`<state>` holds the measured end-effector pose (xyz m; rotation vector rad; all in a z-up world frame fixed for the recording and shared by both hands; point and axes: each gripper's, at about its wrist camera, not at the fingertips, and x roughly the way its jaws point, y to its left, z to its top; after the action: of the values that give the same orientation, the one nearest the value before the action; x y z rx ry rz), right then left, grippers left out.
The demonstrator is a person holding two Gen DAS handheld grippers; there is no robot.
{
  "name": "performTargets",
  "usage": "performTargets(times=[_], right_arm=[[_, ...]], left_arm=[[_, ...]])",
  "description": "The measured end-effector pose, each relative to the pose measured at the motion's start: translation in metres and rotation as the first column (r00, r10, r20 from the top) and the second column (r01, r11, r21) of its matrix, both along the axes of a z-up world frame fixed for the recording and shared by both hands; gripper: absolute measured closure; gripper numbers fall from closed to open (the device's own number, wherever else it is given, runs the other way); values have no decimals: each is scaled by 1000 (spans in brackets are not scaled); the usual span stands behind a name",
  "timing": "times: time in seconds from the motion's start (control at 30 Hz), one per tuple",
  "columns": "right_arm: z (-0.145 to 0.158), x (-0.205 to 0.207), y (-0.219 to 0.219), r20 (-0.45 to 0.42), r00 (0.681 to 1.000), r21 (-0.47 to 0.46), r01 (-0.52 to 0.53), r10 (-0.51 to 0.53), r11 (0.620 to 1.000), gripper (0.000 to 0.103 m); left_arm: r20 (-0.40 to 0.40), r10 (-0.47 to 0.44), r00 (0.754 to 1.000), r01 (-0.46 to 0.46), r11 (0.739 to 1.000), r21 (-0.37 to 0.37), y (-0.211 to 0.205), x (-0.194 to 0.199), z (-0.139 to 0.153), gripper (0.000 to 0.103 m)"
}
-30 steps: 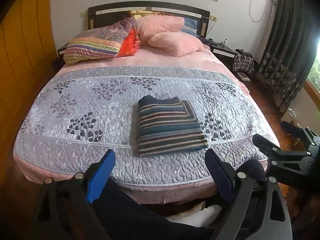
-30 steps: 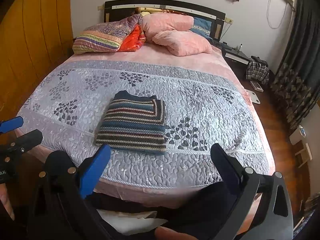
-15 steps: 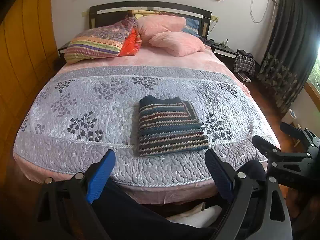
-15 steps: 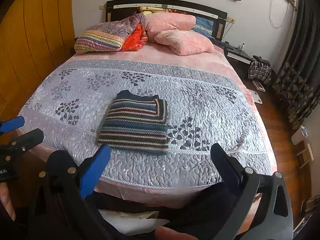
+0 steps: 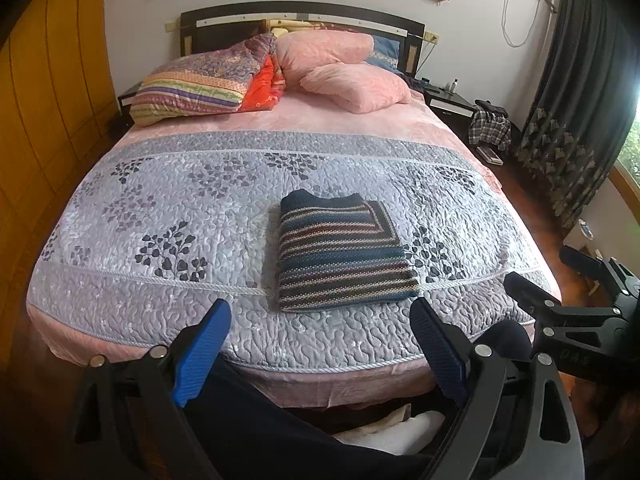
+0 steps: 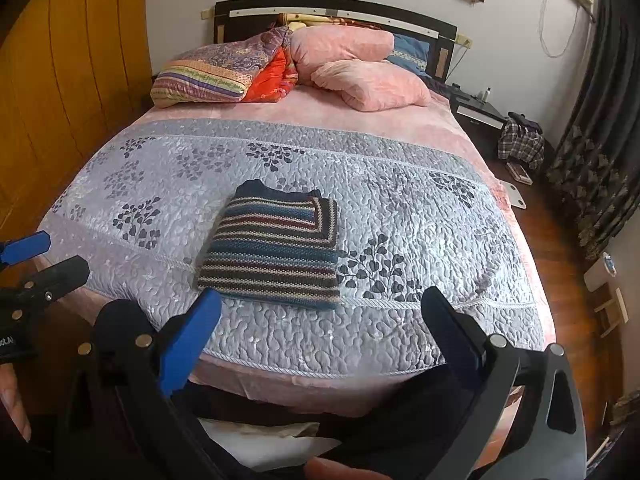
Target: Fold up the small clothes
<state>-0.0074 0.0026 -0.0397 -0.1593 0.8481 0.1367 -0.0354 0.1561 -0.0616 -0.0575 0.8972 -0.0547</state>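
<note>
Near the foot edge of the bed, both sets of tongs hang off the mattress, over the person's dark-clothed legs. Left tongs are spread wide with nothing between the blue pads; right tongs are likewise released and empty. Neither touches the bedding.

Folded striped sweater lies flat on the grey quilted bedspread, towards the foot of the bed and roughly midway across it, collar end pointing to the headboard. Its near edge sits just inside the corded border seam of the bedspread. Open quilt surrounds it on all sides, with most room to its left and beyond it.

Pink sheet covers the head end. A patterned pillow and two pink pillows are stacked against the headboard, well apart from the sweater.

Wooden wardrobe panels run along the left side. On the right stand a dark bedside table, a heap of checked cloth on the wooden floor, and dark curtains.
</note>
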Motion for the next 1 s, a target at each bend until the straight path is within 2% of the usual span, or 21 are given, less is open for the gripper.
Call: performTargets(times=[1.0], right_arm=[[3,0,0,13,1000,19,-10,10,1000,3]], left_arm=[[8,9,1000,-9,1000,8,-4,-4,-2,12]])
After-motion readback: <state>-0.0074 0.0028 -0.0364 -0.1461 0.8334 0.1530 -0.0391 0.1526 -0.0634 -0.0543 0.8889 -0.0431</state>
